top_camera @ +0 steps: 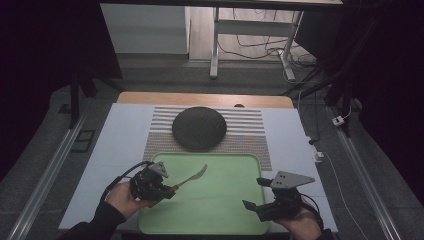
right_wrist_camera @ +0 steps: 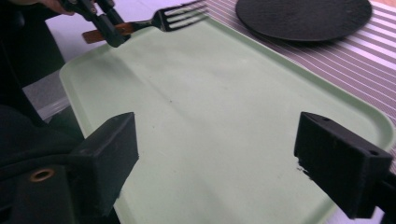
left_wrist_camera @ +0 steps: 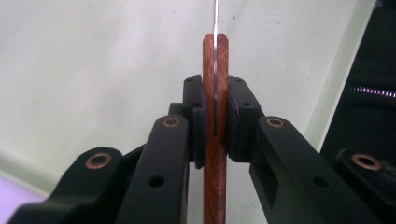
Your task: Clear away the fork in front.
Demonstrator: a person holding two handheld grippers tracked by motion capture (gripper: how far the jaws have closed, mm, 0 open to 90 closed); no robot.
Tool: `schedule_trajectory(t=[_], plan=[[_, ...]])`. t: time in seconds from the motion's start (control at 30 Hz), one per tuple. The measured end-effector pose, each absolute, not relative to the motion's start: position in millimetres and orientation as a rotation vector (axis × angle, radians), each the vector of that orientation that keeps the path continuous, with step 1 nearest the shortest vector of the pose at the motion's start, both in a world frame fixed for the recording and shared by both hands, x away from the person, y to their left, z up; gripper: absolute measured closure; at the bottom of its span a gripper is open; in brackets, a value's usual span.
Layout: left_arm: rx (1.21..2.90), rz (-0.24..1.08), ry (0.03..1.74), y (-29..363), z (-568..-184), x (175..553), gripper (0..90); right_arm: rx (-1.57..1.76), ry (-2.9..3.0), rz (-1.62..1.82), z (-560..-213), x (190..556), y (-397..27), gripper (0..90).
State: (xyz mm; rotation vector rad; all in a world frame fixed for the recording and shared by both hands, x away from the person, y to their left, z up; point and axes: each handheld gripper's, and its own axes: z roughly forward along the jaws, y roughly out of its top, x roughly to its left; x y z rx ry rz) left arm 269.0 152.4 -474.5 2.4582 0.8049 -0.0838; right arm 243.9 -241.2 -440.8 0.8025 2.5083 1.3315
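Note:
A fork with a reddish wooden handle hangs over the left part of a pale green tray, tines pointing up and to the right. My left gripper is shut on that handle, the pads pressing it from both sides. The right gripper view also takes in the fork and the left gripper, at the tray's far corner. My right gripper hovers over the tray's front right, jaws wide open with nothing between them.
A round black plate lies on a striped placemat just beyond the tray. White sheeting covers the table. Cables and a white plug lie on the floor to the right.

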Motion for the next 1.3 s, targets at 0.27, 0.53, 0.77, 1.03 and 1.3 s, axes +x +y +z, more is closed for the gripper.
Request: schedule_trajectory(t=[0.27,0.53,0.77,1.03,1.3], plan=[[2.429,-0.086,1.005,159.0,-481.6,263.8,79.3,0.857,2.459,1.31,-441.5,237.2,-253.2,7.4],[2.401,-0.1,1.227,160.9,-493.5,266.9,79.3,0.884,2.442,1.272,-444.5,231.9,-260.5,5.9],[2.414,-0.097,1.311,157.8,-501.4,269.4,79.3,0.901,2.427,1.233,-445.7,230.2,-265.0,5.2],[2.438,-0.103,1.326,156.6,-507.1,271.7,78.5,0.929,2.43,1.19,-449.3,229.6,-268.5,3.7],[2.387,-0.07,1.289,162.1,-497.1,273.8,73.4,0.934,2.431,1.172,-450.5,228.2,-270.4,3.6]])
